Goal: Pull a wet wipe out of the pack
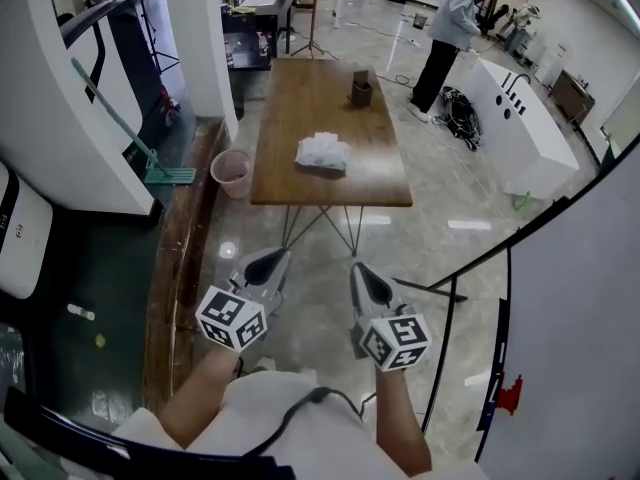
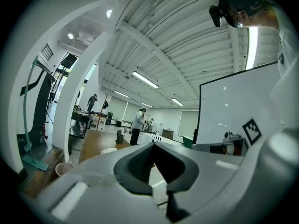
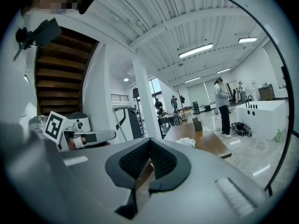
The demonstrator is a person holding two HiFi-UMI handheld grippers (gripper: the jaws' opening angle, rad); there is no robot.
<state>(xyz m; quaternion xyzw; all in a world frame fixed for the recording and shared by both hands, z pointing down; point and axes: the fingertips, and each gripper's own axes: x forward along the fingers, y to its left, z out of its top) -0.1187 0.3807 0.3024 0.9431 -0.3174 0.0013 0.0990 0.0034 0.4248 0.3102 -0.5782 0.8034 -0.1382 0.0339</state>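
Note:
The white wet wipe pack (image 1: 322,152) lies on a brown wooden table (image 1: 290,108) some way ahead of me; it shows small in the left gripper view as the pack (image 2: 109,150) and in the right gripper view as the pack (image 3: 187,142). My left gripper (image 1: 263,265) and right gripper (image 1: 367,280) are held side by side over the floor, well short of the table's near edge. Both are shut with nothing between their jaws, and both point roughly level toward the table.
A dark small box (image 1: 361,91) stands at the table's far end. A pink bin (image 1: 231,172) sits on the floor left of the table. A person (image 1: 447,38) stands beyond its right side by a white counter (image 1: 525,128). A whiteboard (image 1: 590,318) stands at my right.

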